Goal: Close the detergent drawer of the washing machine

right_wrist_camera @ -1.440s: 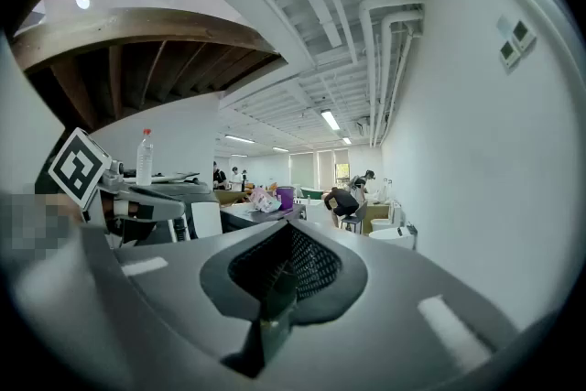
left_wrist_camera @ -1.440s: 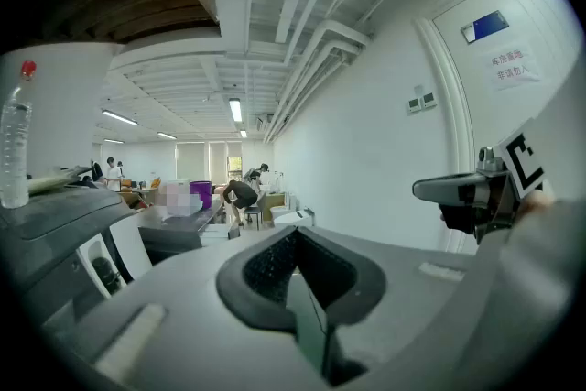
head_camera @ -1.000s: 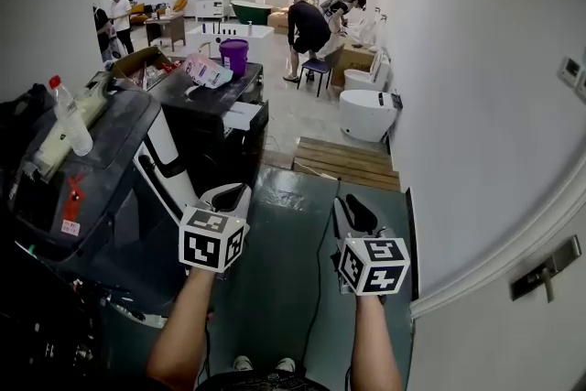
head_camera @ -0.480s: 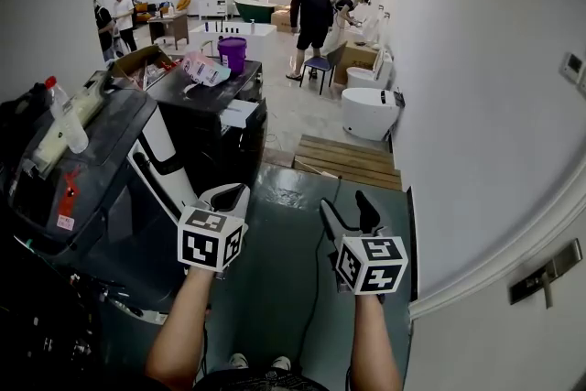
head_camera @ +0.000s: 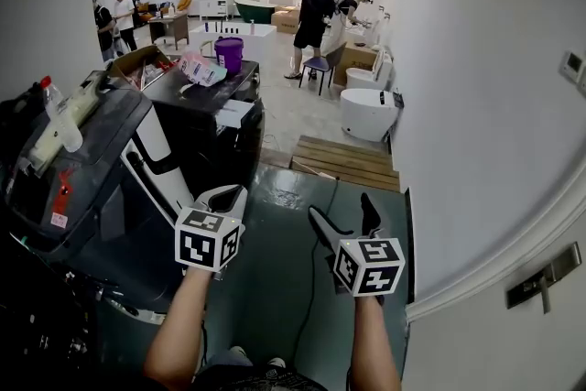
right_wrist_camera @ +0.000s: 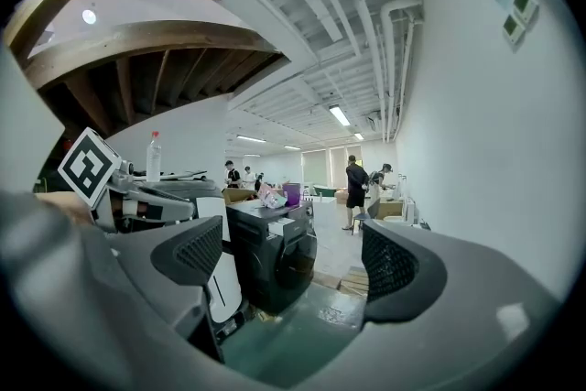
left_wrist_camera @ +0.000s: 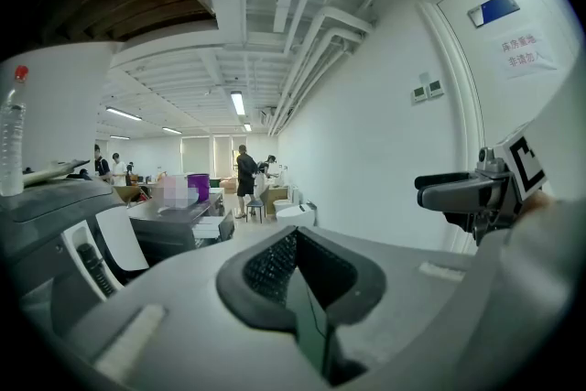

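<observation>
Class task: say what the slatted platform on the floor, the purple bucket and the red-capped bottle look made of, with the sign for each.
Slatted platform: likely bare wood; pale planks with gaps.
Purple bucket: probably plastic; even, opaque colour.
Red-capped bottle: seemingly clear plastic; translucent body.

The near washing machine [head_camera: 82, 169] runs off the left edge of the head view, and its front is too dark to make out. The white drawer [head_camera: 240, 113] on the far washing machine [head_camera: 215, 128] is too small to see inside. The pink pack [left_wrist_camera: 174, 190] on top is blurred. The bottle [left_wrist_camera: 11, 146] is cut by the left edge. The wall sign [left_wrist_camera: 526, 52] is too small to read. The left arm [head_camera: 183, 325] and right arm [head_camera: 371, 348] run off the bottom.
</observation>
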The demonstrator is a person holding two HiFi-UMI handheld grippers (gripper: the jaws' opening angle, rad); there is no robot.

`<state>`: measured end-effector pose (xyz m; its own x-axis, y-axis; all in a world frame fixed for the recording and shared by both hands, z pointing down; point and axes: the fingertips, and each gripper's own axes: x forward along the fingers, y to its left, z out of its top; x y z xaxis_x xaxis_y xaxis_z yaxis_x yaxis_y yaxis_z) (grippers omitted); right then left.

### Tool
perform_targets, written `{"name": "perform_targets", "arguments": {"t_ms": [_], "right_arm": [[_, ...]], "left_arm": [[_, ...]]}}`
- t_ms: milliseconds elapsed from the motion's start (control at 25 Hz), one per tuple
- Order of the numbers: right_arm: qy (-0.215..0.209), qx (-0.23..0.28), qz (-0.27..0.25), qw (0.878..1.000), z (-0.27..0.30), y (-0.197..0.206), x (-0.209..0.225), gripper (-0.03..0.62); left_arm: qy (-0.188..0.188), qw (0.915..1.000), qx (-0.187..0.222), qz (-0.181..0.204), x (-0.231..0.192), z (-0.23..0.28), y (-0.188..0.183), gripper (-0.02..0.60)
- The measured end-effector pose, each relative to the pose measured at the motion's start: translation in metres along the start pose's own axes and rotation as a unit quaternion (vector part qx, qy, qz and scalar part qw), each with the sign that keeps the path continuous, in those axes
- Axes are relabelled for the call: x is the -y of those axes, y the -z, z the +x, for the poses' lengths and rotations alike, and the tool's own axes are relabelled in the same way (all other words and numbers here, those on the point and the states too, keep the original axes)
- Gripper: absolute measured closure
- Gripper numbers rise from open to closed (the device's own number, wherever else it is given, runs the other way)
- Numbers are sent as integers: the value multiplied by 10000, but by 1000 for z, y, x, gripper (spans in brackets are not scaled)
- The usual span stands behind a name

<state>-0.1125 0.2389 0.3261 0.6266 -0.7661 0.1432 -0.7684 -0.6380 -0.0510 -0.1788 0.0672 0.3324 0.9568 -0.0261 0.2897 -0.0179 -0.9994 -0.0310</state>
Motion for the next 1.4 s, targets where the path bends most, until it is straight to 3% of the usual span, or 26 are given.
{"name": "perform_targets", "arguments": {"t_ms": [240, 640, 1000, 1400], "right_arm": [[25, -23, 45, 10000, 11, 6, 11, 72], [-44, -168, 68, 9998, 64, 19, 22, 72], [-69, -299, 60, 9995, 161, 15, 33, 75], [-116, -445, 22, 9989, 290, -15, 36, 79]], "left_arm": [[9, 10000, -22, 5, -2, 15, 3, 581], [-96, 9999, -105, -73, -37, 55, 13, 581], [-152, 9997, -147, -151, -103, 122, 4, 581], [-89, 9996, -116, -248, -194, 208, -29, 581]]}}
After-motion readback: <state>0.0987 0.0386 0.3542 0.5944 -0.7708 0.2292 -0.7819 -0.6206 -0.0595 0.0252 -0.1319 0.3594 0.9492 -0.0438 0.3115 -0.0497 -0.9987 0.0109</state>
